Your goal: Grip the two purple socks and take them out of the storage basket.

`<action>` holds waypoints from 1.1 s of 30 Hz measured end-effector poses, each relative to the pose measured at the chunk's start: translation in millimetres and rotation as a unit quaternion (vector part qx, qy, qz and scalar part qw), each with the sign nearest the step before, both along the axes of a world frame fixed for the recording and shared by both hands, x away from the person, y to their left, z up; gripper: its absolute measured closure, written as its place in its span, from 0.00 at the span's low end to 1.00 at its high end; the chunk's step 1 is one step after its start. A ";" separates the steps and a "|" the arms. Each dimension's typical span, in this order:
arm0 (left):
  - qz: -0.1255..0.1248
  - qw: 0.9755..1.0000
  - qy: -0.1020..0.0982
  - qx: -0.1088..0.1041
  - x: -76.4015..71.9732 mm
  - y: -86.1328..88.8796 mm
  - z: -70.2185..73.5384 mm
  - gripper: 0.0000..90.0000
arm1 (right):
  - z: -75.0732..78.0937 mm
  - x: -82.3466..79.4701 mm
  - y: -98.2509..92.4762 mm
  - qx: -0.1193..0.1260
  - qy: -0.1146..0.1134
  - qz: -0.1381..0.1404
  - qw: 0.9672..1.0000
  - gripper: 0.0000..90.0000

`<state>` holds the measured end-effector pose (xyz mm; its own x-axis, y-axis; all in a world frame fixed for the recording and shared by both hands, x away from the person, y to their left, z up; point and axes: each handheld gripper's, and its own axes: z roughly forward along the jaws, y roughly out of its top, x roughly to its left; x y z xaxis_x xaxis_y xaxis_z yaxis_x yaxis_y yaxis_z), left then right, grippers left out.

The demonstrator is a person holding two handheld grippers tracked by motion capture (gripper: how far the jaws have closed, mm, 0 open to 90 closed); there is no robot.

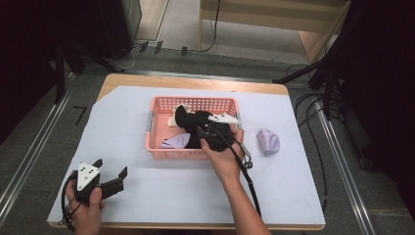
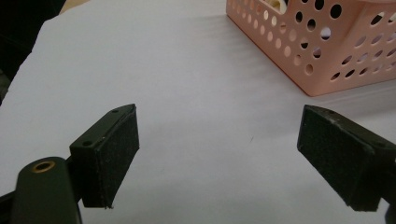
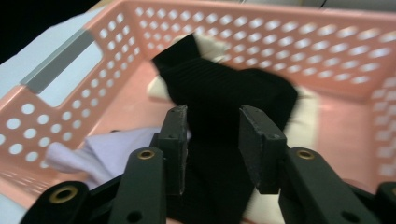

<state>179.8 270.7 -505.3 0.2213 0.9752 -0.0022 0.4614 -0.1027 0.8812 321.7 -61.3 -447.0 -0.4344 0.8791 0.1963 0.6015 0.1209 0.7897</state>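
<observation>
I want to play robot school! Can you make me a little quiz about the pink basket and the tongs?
1. True or false: the left tongs are open above bare table.
2. What are the right tongs closed around in the pink basket?
A) black cloth
B) a spoon
C) a ball
3. Fill in: the lilac bundle outside the basket lies on the person's ____ side.

Key: 1 true; 2 A; 3 right.
</observation>
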 end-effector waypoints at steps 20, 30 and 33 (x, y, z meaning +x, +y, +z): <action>0.000 1.000 0.003 0.000 0.6 0.0 0.0 0.15 | -18.9 34.0 65.1 -0.038 0.160 0.000 0.986 0.64; 0.000 1.000 0.002 0.000 0.5 0.1 0.0 0.15 | -24.3 41.0 71.8 -0.058 0.196 0.006 0.979 0.97; -0.002 1.000 0.003 -0.002 0.5 0.5 0.1 0.15 | -19.8 38.0 67.7 -0.021 0.166 0.004 0.986 0.97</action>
<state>180.3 271.3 -505.2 0.2244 0.9745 -0.0078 0.4662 -0.1003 0.8790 359.7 6.4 -466.8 -0.3589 0.8864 0.2925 0.8247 0.1544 0.5440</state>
